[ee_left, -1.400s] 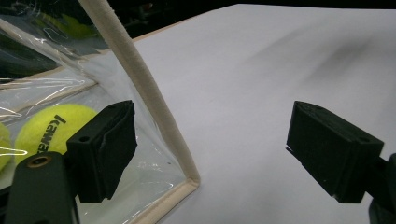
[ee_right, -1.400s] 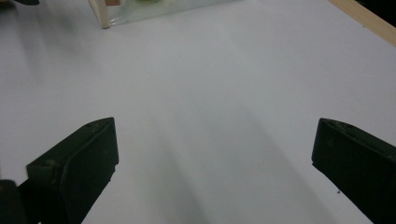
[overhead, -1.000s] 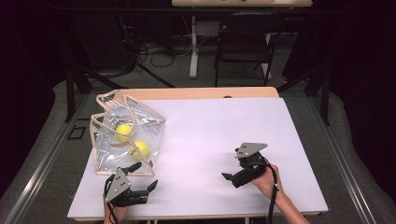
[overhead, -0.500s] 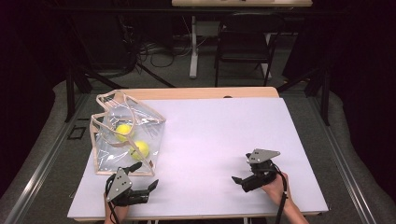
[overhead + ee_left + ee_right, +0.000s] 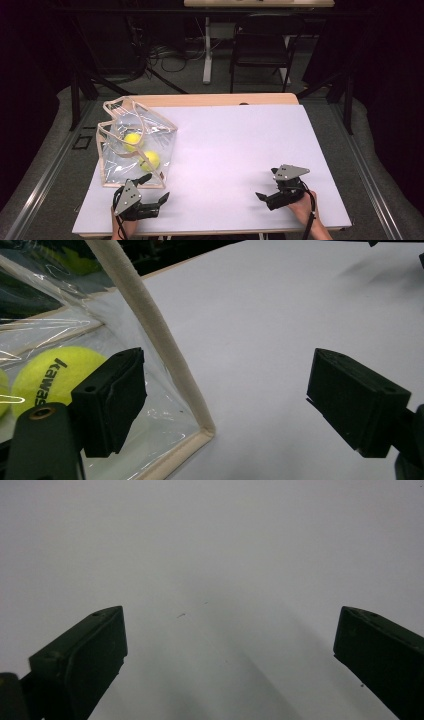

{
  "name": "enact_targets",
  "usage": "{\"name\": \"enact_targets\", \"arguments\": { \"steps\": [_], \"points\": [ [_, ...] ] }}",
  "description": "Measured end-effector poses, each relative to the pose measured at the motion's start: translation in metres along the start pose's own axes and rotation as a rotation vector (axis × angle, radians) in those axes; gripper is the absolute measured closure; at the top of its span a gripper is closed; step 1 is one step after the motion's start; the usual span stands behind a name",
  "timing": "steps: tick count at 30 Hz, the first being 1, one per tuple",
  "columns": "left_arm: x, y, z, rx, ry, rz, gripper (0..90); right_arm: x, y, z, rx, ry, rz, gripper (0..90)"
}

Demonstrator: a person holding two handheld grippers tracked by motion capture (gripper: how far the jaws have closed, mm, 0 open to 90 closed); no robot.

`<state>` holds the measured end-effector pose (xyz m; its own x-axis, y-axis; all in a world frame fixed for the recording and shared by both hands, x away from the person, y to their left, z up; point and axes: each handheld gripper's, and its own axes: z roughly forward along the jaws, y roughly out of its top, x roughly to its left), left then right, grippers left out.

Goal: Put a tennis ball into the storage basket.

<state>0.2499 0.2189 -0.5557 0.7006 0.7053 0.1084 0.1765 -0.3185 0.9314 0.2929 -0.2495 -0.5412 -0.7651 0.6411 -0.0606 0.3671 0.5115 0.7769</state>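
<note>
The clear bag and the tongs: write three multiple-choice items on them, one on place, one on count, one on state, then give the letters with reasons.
1. Where on the white table does the clear bag lie?
A. near its left edge
B. at its centre
C. at its far right corner

2. How many yellow tennis balls are in the bag?
A. one
B. two
C. four

3. How do the left tongs stand?
A. shut on the bag's trim
B. shut on a ball
C. open

Answers:
1 A, the high view shows the bag by the left edge.
2 B, one ball and another show through the plastic.
3 C, a wide gap separates the jaws, and the beige trim runs untouched between them.
</note>
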Motion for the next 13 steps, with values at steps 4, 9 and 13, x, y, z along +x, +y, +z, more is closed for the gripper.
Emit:
{"name": "enact_targets", "arguments": {
  "steps": [4,9,13],
  "points": [
    [-0.0003,0.0003,-0.0006,-0.001,0.0,0.0,16.0,0.0008,-0.0043,-0.0018,-0.003,-0.004,0.009,0.0],
    [0.0005,-0.0001,0.0008,-0.001,0.001,-0.003,16.0,0.0011,-0.0072,-0.0018,-0.006,-0.006,0.014,0.1],
    [0.0001,0.0002,0.0008,0.002,0.003,0.0,16.0,0.0027,-0.0092,-0.0012,-0.001,-0.003,0.01,0.1]
  ]
}}
